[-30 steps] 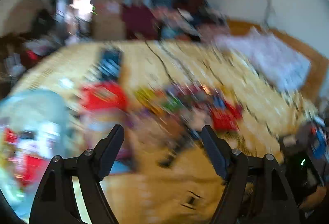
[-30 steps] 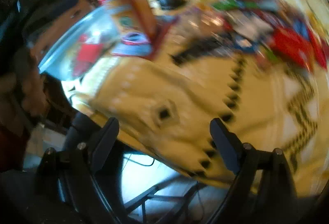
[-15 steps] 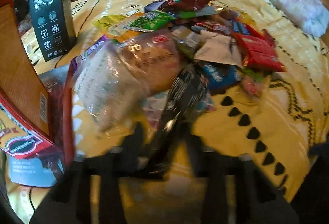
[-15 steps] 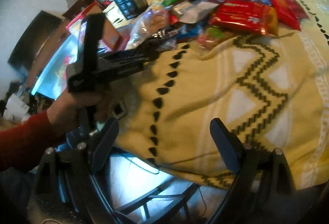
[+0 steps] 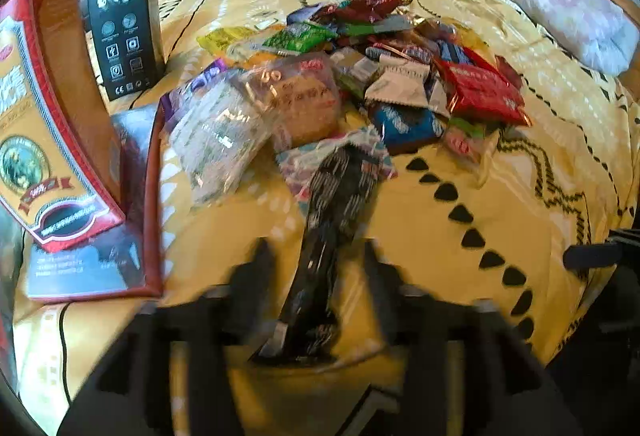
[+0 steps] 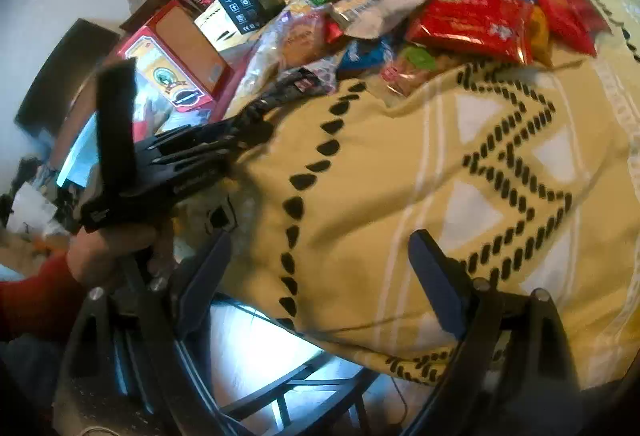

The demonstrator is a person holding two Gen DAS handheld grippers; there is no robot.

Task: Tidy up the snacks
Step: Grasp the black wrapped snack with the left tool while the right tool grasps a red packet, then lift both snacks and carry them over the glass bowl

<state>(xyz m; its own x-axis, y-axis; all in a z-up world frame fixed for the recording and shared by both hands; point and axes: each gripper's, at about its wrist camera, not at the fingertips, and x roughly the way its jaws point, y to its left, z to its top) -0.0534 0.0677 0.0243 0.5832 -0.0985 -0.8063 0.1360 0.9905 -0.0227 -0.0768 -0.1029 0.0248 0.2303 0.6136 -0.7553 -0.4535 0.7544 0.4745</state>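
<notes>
Left wrist view: left gripper (image 5: pixel 316 264) sits low over the yellow blanket (image 5: pixel 440 256), blurred, jaws opening. Long black snack packet (image 5: pixel 332 236) lies between its fingers (image 5: pixel 256 268); visible gap on both sides, pads not pressing it. Packet's far end reaches the near edge of the snack pile (image 5: pixel 380 75); its near end lies toward the camera on the blanket. Left of the pile: red-and-yellow box (image 5: pixel 44 131), and a black carton (image 5: pixel 120 23) standing behind that. Clear bags (image 5: pixel 216 135) at the pile's left edge, red packet (image 5: pixel 480 91) at its right. Right wrist view: right gripper (image 6: pixel 320 272) jaws wide, nothing between them, over the blanket edge well short of the pile. Person's left hand (image 6: pixel 108 252), red sleeve (image 6: pixel 36 304), grips the left tool's handle, left of the pile.
</notes>
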